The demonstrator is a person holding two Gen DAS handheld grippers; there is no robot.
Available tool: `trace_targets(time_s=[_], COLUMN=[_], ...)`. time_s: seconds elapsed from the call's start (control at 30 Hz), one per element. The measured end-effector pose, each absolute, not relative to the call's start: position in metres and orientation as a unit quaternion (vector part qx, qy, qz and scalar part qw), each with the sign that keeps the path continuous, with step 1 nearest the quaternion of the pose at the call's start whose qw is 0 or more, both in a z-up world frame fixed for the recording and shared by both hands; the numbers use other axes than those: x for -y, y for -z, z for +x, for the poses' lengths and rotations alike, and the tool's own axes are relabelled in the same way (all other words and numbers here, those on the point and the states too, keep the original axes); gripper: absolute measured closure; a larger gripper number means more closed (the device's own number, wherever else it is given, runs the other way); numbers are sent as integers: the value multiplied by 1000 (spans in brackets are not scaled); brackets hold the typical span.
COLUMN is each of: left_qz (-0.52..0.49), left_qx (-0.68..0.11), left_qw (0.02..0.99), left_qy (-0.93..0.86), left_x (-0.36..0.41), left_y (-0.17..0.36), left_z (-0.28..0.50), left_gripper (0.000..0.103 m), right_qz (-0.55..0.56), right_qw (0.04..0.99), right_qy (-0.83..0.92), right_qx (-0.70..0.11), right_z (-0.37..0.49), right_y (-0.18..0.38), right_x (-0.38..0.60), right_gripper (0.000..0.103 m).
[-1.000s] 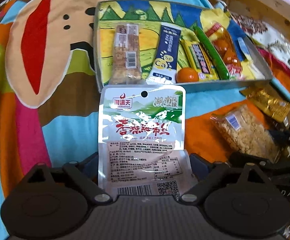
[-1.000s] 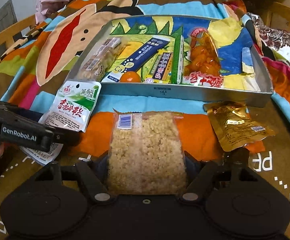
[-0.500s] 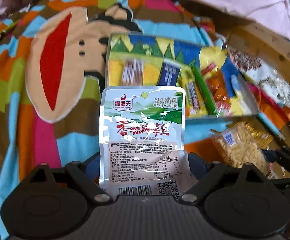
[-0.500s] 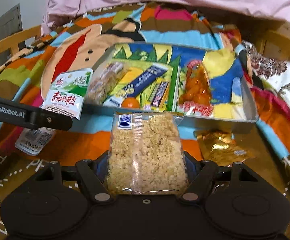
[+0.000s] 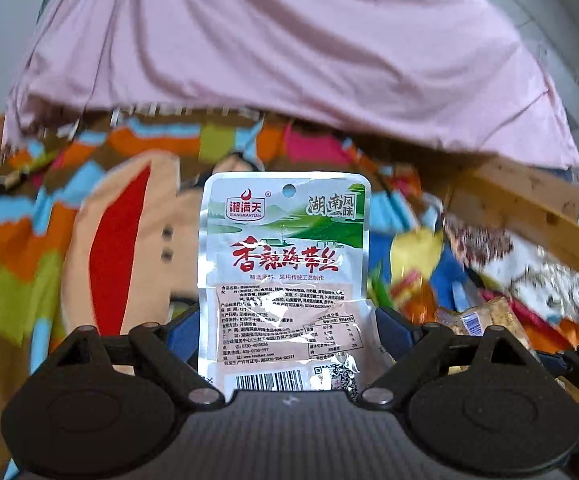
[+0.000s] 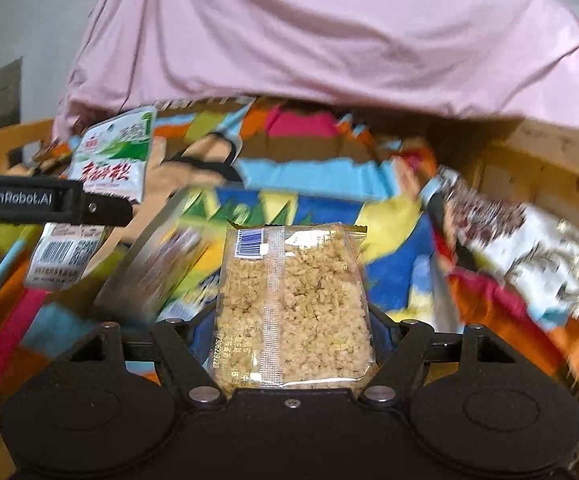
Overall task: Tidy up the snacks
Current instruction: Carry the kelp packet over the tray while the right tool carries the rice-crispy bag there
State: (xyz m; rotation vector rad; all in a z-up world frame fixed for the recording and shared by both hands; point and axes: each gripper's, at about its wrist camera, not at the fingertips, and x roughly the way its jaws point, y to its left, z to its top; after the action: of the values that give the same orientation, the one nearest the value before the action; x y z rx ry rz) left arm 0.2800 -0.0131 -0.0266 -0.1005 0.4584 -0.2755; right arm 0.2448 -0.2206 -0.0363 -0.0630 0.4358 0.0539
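The white foil seaweed pouch [image 5: 283, 280] stands upright between the jaws of the left gripper [image 5: 285, 332], in front of the cartoon-print blanket [image 5: 121, 240]. To its right, the clear packet of rice crisps [image 6: 293, 312] sits in the right gripper [image 6: 289, 344], above the metal snack tray [image 6: 145, 264]. A pink sheet [image 6: 329, 40] lies behind everything.

left hand-held gripper [image 5: 285, 332]: clamped, raised | right hand-held gripper [image 6: 291, 332]: clamped, raised

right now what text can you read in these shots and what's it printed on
"湘满天 XIANGMANTIAN", "湖南风味", "香辣海带丝": white seaweed packet in the left gripper
"GenRobot.AI": left gripper's side, in the right wrist view
Fine print and barcodes, including the rice cracker pack in the right gripper: too small to read
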Motion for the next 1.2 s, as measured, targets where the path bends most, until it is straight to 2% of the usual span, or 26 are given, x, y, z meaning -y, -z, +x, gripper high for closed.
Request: trace_targets(time_s=[0.13, 0.33, 0.77, 1.2], left_qz=[-64, -63, -45, 5], left_qx=[-194, -188, -250, -299], left_qw=[968, 968, 952, 938], left_qy=[144, 157, 171, 174], left_x=[32, 58, 85, 104], left_y=[24, 35, 79, 98], left_z=[300, 332, 369, 375], left_gripper=[11, 11, 11, 9], right_qz=[-39, -18, 70, 65], right_qw=[982, 985, 967, 955], right_qy=[-4, 30, 62, 65], right_qx=[-185, -172, -237, -281], right_z=[262, 301, 363, 365], right_y=[30, 32, 67, 84], right_x=[234, 263, 302, 300], right_gripper=[29, 29, 29, 28])
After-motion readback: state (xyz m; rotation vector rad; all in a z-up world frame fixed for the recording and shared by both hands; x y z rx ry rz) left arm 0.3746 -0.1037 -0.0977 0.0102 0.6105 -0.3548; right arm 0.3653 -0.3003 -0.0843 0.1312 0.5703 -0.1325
